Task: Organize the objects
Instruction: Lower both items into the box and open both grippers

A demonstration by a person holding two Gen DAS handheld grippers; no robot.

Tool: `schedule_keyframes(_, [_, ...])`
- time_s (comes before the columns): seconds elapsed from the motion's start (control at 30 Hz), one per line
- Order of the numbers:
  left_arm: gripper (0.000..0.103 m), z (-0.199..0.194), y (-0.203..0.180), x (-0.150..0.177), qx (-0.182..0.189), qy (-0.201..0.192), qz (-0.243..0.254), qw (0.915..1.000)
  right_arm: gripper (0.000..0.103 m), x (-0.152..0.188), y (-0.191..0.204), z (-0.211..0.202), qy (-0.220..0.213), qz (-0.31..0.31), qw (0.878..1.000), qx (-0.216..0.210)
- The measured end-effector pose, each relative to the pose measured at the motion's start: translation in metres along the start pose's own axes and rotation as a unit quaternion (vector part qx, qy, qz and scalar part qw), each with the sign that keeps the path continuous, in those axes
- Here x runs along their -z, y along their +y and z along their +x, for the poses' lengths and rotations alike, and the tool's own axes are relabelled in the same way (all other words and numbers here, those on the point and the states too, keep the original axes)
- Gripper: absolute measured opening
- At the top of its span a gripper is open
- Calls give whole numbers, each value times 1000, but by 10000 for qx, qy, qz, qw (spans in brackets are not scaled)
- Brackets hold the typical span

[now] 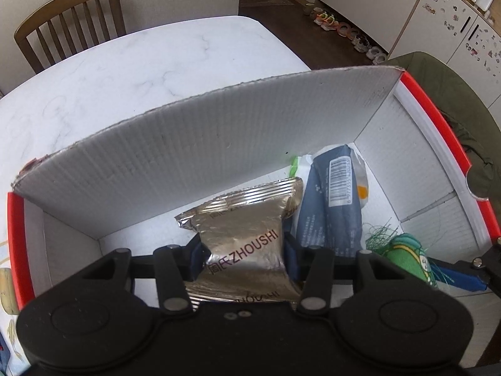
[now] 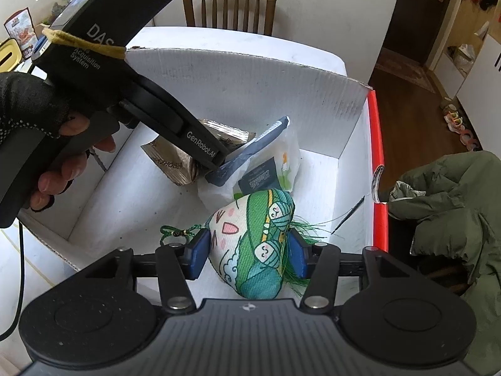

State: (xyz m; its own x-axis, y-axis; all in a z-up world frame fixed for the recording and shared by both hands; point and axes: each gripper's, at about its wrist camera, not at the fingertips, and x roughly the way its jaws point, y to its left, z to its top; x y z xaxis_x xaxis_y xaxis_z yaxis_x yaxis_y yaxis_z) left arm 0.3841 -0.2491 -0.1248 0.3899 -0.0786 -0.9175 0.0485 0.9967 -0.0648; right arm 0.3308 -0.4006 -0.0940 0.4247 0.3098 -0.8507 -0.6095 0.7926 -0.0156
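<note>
A white cardboard box (image 1: 156, 163) with red edges stands on the marble table. Inside it my left gripper (image 1: 245, 258) is shut on a silver ZHOUSHI snack packet (image 1: 247, 219), held low over the box floor. Beside the packet lies a blue and white bag (image 1: 332, 200). In the right wrist view my right gripper (image 2: 249, 255) is shut on a green and white plush toy (image 2: 253, 238) with a green tassel, inside the same box (image 2: 250, 72). The left gripper's body (image 2: 175, 119) and the silver packet (image 2: 175, 159) show there too, with the blue and white bag (image 2: 269, 163).
The white marble table (image 1: 125, 72) extends beyond the box, with a wooden chair (image 1: 72, 18) behind it. An olive green jacket (image 2: 454, 203) lies to the right of the box. A gloved hand (image 2: 37, 131) holds the left gripper. Shoes line the dark floor far right.
</note>
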Motion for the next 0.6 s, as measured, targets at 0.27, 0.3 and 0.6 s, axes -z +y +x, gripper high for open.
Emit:
schedule_keyframes(0.27, [69, -16, -2, 1, -16, -236, 40, 9997, 65, 0, 3, -9, -171, 28, 9998, 120])
schedule_keyframes(0.3, [71, -18, -1, 2, -4, -265, 26, 9996, 66, 0, 3, -11, -200, 40, 9997, 121])
schedule_keyframes(0.6, [78, -42, 3, 7, 200, -534, -34, 9984, 66, 3, -5, -35, -433, 387, 9983, 98])
